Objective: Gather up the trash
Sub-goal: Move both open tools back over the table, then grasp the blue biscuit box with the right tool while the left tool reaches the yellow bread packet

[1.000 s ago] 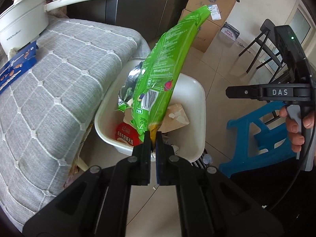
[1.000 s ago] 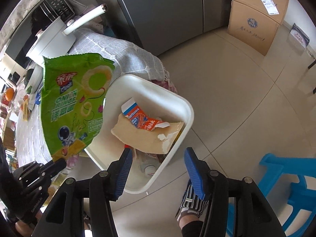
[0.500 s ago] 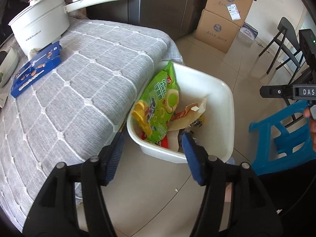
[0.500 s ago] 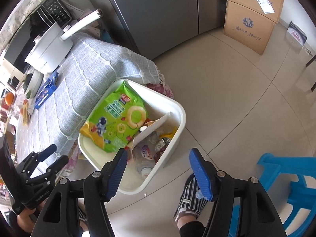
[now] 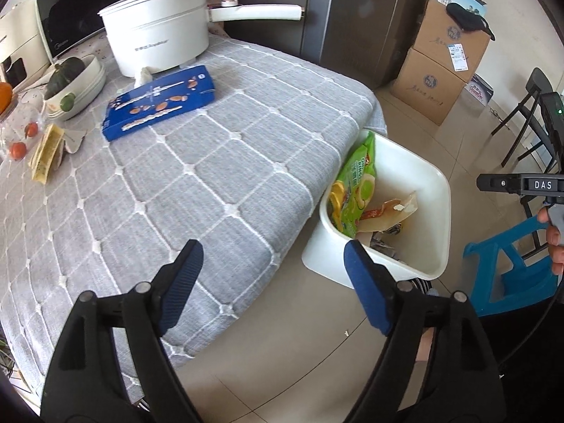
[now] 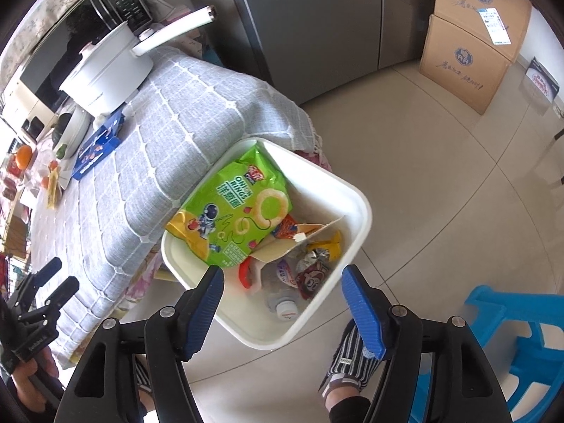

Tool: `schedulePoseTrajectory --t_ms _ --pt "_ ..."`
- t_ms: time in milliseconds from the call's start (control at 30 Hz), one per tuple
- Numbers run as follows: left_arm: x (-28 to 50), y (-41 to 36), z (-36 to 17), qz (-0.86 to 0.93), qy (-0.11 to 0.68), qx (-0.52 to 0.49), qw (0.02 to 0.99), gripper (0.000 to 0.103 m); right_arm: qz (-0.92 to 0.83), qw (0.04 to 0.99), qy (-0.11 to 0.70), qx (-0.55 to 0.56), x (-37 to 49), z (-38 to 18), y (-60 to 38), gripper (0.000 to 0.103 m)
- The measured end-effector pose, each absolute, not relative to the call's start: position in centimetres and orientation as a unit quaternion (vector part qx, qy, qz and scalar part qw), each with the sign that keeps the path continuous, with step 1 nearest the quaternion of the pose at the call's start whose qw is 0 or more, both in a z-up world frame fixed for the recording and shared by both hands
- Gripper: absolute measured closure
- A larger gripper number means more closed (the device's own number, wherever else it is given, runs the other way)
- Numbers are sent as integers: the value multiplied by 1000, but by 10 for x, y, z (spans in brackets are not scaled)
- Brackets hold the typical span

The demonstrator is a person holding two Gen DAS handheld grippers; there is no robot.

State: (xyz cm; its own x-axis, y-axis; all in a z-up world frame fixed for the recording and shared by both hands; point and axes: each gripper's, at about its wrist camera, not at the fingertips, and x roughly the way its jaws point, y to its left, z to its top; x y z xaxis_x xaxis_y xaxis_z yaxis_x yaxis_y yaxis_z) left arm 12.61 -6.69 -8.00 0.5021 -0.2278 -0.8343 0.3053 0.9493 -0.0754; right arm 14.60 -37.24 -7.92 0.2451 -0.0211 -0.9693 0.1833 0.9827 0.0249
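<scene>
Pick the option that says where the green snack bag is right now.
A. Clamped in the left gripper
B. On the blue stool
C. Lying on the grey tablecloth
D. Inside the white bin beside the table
D: the green snack bag lies in the white bin on top of the other trash, and the left gripper, its jaws opening, has nothing between them.

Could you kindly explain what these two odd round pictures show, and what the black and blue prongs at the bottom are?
Each picture comes from a fisheye camera on a hand-held gripper; the prongs are its jaws. The left gripper looks over the grey-clothed table with a blue box and a white pot. The right gripper looks down into the white bin on the floor, where a green snack bag lies. Both pairs of jaws are opening, and neither holds anything.
</scene>
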Motion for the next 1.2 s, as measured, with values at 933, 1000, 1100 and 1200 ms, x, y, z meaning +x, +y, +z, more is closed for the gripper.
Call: schedulePoseTrajectory --t_ms 933,1000,1100,1200 --pt "107 106 -70 -8 453 -6 891 1 9 801 598 -18 198 -103 -204 24" --pt "108 116 -73 0 454 -8 891 1 13 802 597 -25 204 -106 -191 24" --pt "114 133 -77 8 459 -21 888 1 23 803 594 -40 216 -115 -171 24" --pt "130 154 -81 16 468 -37 883 1 29 800 596 -63 234 -128 -153 22"
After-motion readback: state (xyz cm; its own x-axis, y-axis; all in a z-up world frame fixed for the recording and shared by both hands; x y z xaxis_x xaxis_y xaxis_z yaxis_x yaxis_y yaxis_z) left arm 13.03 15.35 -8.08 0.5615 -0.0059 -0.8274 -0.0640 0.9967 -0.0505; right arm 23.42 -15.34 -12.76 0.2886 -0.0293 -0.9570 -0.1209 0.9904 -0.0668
